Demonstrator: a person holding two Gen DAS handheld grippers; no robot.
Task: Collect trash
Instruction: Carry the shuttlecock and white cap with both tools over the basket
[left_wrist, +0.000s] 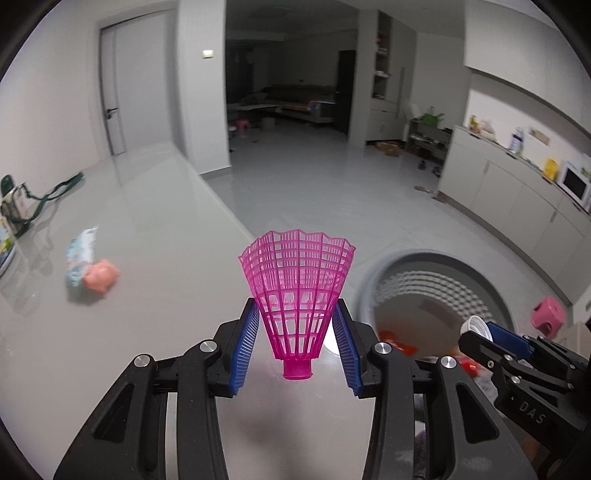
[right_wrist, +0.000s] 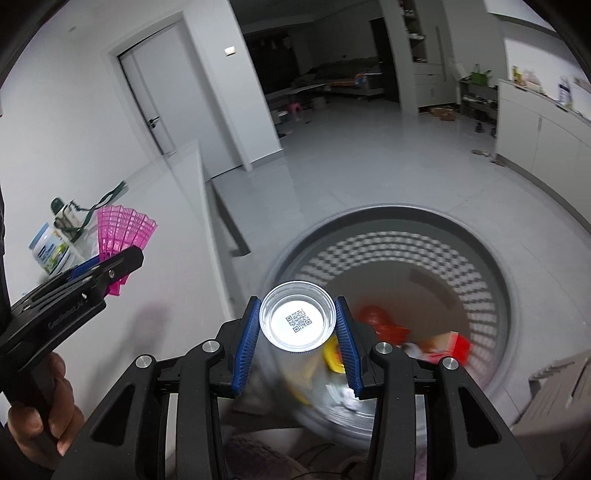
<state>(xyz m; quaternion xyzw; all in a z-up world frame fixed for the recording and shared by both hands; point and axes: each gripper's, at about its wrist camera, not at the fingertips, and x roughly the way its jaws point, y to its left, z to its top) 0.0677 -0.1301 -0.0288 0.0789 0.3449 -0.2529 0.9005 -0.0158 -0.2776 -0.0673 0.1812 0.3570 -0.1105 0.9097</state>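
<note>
The pink shuttlecock (left_wrist: 297, 295) could miss the bin. It is light and full of holes, and it hangs over the white desk (left_wrist: 155, 332), not over the grey laundry-style basket (right_wrist: 554, 295) used for trash — let go here and it would land on the desk or roll to the floor. The clear plastic cup (right_wrist: 297, 319) is safer: it sits right above the basket's open mouth, where red and yellow wrappers already lie.

The left hand-held gripper (left_wrist: 297, 314) is nearly closed, its blue pads pinching the narrow part of the shuttlecock, cork end toward the camera. The right hand-held gripper (right_wrist: 297, 325) is closed partway around the cup and squeezes its sides. More trash — a crumpled pink piece (left_wrist: 100, 277) and a wrapper (left_wrist: 79, 254) — waits on the desk.
</note>
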